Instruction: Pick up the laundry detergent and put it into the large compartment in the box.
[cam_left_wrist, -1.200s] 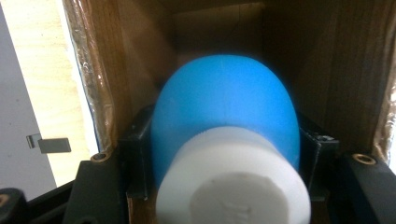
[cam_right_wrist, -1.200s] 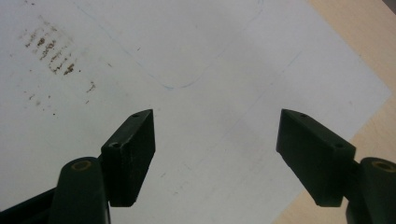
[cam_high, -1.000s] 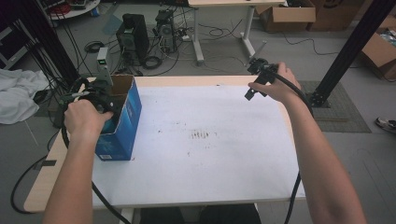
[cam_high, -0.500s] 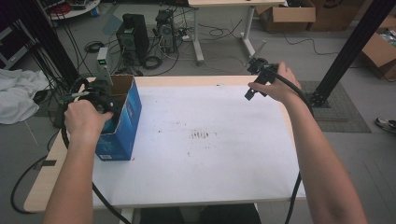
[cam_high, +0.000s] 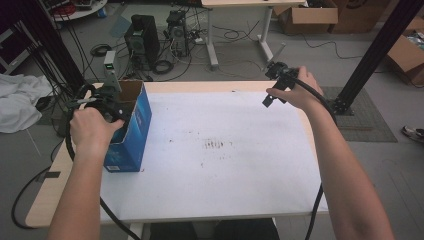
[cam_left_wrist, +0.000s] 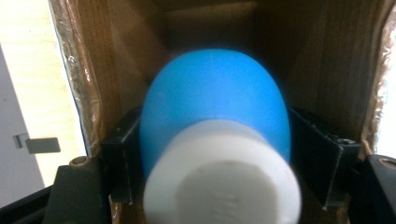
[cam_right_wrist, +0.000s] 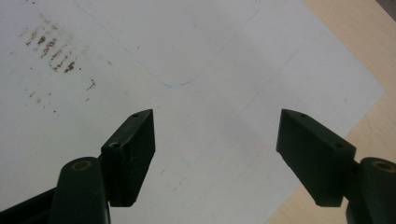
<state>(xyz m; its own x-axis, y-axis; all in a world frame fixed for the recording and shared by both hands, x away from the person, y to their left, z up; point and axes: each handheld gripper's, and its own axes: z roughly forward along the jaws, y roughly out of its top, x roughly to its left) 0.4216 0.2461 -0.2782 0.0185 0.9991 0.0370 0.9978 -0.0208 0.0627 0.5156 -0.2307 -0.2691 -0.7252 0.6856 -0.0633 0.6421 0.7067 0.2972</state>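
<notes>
Clamped by left gripper (cam_left_wrist: 215, 154) jaws inside one cardboard box (cam_high: 131, 127): one smooth blue-and-white egg-shaped object (cam_left_wrist: 215, 135); right gripper (cam_right_wrist: 215, 158) jaws spread wide, empty, above one white sheet (cam_right_wrist: 187, 70).

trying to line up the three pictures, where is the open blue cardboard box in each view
High view: the blue cardboard box stands at the table's left edge, left hand over its open top.
Left gripper view: its brown inner walls surround the jaws, which hold a blue and white object.
Right gripper view: the box is not in this picture.
Shared landmark: the white sheet, stained in the right gripper view, a strip at left in the left gripper view.
</notes>
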